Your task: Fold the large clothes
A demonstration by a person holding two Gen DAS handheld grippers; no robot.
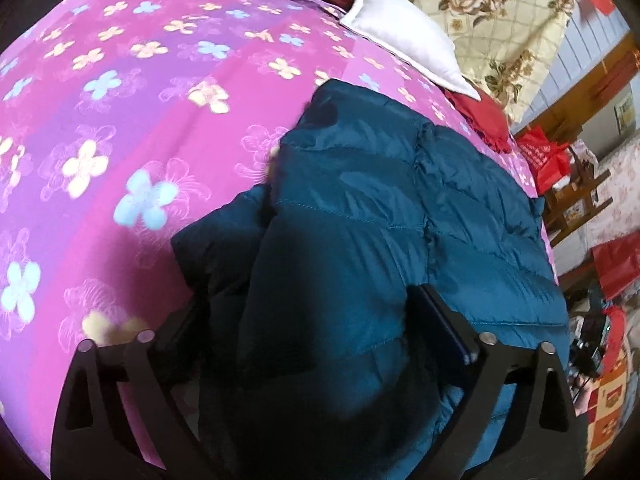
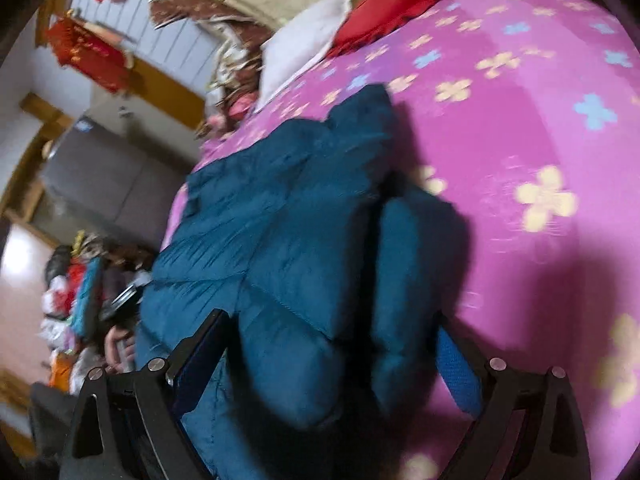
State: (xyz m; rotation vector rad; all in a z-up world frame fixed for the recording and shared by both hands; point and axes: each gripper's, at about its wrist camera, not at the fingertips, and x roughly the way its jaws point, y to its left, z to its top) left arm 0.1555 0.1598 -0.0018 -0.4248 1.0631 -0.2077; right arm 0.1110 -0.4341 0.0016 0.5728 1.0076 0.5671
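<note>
Left wrist view is showing the left hand-held gripper (image 1: 304,344) standing spread, jaws straddling a puffy fold of the teal quilted jacket (image 1: 360,216) without pinching it. That slick padded coat is lying bunched near the bed's (image 1: 120,120) edge, and the right hand-held gripper (image 2: 332,360) is likewise straddling it, spread wide.

One jacket (image 1: 360,220), two pillows (image 1: 400,36)

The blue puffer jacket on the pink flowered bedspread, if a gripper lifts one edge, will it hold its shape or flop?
The blue puffer jacket will probably flop: it already lies in soft bulging folds on the bedspread. Its puffy quilted sections suggest it is light for its bulk. The shiny fabric may slip between the pads, so a deep bite seems wise.
</note>
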